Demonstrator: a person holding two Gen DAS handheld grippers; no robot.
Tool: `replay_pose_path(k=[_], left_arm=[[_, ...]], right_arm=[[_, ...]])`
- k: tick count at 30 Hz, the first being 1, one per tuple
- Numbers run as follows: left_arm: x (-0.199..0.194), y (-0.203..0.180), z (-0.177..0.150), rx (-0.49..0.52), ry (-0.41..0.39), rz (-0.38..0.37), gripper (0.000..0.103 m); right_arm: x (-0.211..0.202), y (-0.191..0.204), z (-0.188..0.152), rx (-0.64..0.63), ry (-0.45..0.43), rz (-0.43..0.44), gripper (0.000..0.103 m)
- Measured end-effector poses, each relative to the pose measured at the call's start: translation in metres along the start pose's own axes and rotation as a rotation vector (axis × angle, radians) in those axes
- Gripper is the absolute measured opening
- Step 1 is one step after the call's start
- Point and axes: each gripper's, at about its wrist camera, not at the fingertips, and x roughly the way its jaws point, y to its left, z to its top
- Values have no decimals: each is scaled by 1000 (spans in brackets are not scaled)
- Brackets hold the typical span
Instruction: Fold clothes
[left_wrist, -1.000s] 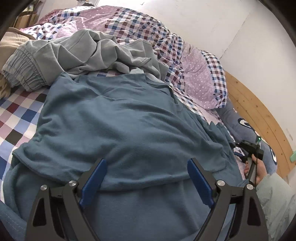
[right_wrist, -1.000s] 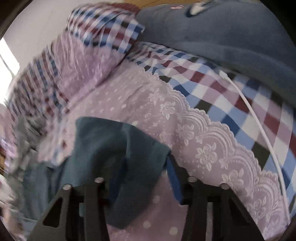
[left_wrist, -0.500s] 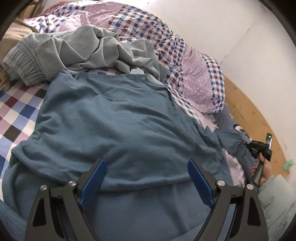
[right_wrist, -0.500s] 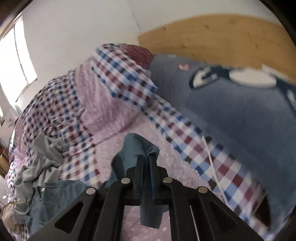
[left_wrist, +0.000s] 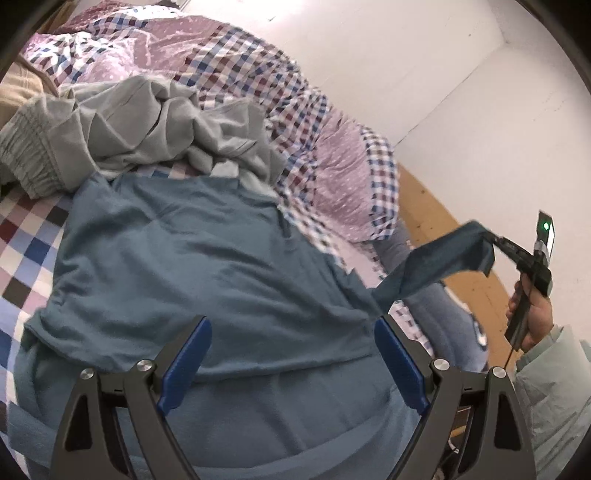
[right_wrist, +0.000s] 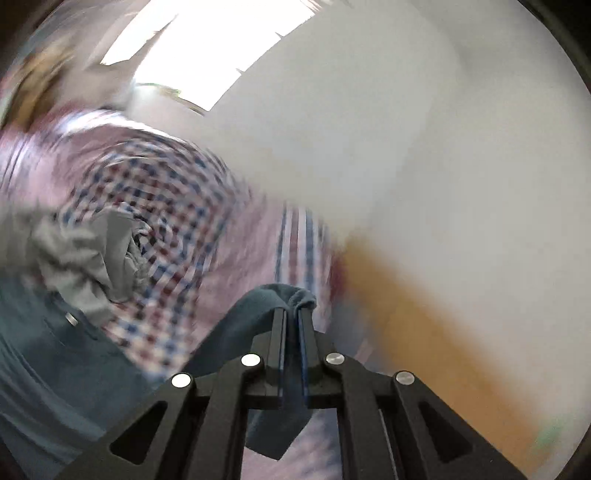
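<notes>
A teal-blue T-shirt (left_wrist: 207, 266) lies spread on the bed, its body filling the middle of the left wrist view. My left gripper (left_wrist: 291, 328) hovers above its lower part, open, with nothing between the blue pads. At the right of that view my right gripper (left_wrist: 496, 242), held by a hand (left_wrist: 532, 317), is shut on the shirt's sleeve (left_wrist: 443, 258), which stretches up off the bed. In the blurred right wrist view the right gripper (right_wrist: 291, 314) pinches the same teal sleeve (right_wrist: 258, 306), with cloth bunched over its tips.
A crumpled grey garment (left_wrist: 140, 129) lies beyond the shirt's collar. A checked and lilac quilt (left_wrist: 332, 158) is heaped along the white wall. A blue-grey pillow (left_wrist: 443, 317) and the wooden headboard (left_wrist: 443, 229) are at the right. The checked sheet (left_wrist: 26, 251) shows at the left.
The right gripper closed on the sleeve, then rose fast and rolled, pulling the sleeve up off the bed. The left gripper lifted slightly and stays open.
</notes>
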Motion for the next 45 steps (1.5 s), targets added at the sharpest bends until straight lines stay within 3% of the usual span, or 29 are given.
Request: replay_pose_path(k=[2, 5, 14, 18, 19, 20, 21, 22, 23, 26, 29, 31, 32, 34, 37, 39, 42, 45], left_arm=[[-7, 2, 4, -9, -24, -13, 92], [-11, 13, 10, -71, -35, -42, 92], [-13, 40, 15, -218, -14, -102, 92], [-5, 54, 14, -291, 44, -123, 92], [-1, 60, 13, -322, 60, -132, 92], [3, 68, 11, -366, 79, -148, 92], [7, 75, 9, -414, 96, -162, 92], [11, 83, 7, -462, 114, -176, 92], [14, 90, 4, -510, 126, -189, 92], [17, 108, -2, -609, 128, -206, 92], [16, 117, -3, -658, 120, -224, 92], [15, 116, -3, -655, 128, -213, 92], [16, 115, -2, -643, 134, -205, 92], [17, 110, -2, -612, 148, -184, 92], [17, 102, -3, -559, 156, -153, 92], [16, 101, -2, -543, 160, -147, 92], [18, 101, -2, -545, 176, -169, 92], [20, 99, -2, -526, 190, -189, 92]], right_arm=[[-35, 34, 12, -218, -212, -52, 4], [-73, 88, 8, -488, -428, -48, 5], [-121, 227, -23, -876, -625, 342, 5], [-122, 281, -47, -1002, -652, 489, 8], [-124, 292, -51, -1027, -666, 506, 19], [-126, 301, -53, -1037, -677, 519, 44], [-129, 304, -51, -1017, -684, 525, 58], [-131, 307, -49, -997, -692, 531, 82], [-133, 309, -47, -974, -696, 535, 90], [-132, 297, -35, -858, -652, 493, 91], [-123, 269, -17, -598, -521, 447, 94], [-114, 244, -8, -369, -414, 503, 95], [-112, 238, -8, -330, -397, 542, 95], [-114, 247, -14, -409, -405, 608, 95], [-128, 277, -36, -747, -436, 653, 95], [-132, 290, -52, -908, -491, 673, 95], [-126, 294, -59, -932, -505, 657, 95], [-108, 285, -53, -786, -411, 582, 95]])
